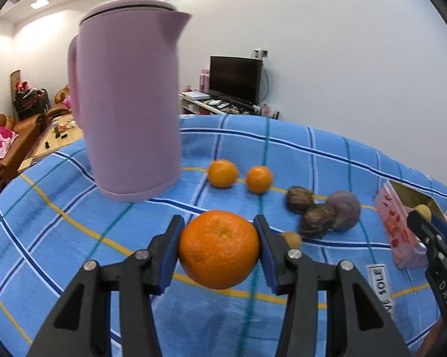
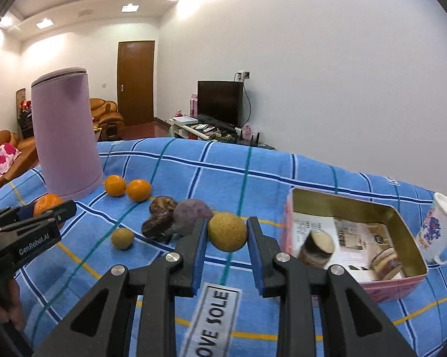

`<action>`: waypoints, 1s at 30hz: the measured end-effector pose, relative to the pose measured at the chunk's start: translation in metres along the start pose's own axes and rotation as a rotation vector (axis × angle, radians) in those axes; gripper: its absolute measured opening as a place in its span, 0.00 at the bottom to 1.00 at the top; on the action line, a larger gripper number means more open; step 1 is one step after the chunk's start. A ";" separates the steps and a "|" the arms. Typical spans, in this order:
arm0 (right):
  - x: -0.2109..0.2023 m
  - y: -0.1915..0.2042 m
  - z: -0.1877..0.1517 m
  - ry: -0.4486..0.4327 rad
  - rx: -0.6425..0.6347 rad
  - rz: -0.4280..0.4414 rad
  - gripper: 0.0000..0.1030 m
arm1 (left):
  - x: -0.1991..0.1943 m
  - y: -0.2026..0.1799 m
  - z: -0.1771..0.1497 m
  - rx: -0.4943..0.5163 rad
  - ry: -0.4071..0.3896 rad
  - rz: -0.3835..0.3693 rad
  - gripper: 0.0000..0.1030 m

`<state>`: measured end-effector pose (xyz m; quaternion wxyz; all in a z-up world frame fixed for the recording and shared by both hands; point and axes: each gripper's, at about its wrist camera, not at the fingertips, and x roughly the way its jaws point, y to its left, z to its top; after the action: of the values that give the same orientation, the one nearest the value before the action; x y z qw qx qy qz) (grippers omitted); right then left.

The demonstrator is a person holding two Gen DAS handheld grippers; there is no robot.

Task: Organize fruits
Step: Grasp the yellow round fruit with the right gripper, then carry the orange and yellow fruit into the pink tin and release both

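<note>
Left tongs [image 1: 219, 248] pinching large orange [image 1: 219, 250], right tongs [image 2: 227, 232] pinching small yellow-brown fruit [image 2: 227, 231], beside open tin [image 2: 408, 223]

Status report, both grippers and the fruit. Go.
Left gripper shut on large orange. Right gripper shut on small tan fruit. Pink tin open, path clear.
</note>
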<state>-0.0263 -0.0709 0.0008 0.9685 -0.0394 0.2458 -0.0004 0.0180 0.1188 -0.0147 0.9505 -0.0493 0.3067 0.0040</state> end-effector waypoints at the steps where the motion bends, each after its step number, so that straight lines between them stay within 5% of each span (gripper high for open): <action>1: -0.002 -0.004 0.000 -0.001 0.002 -0.004 0.28 | 0.000 -0.004 -0.001 0.004 0.000 -0.005 0.48; 30: -0.015 -0.066 -0.004 -0.010 0.063 -0.052 0.28 | -0.026 -0.110 -0.005 0.136 -0.026 -0.121 0.48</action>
<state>-0.0404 -0.1371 0.0092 0.9701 -0.0152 0.2399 -0.0334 -0.0019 0.0098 0.0059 0.9541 -0.0028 0.2904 -0.0737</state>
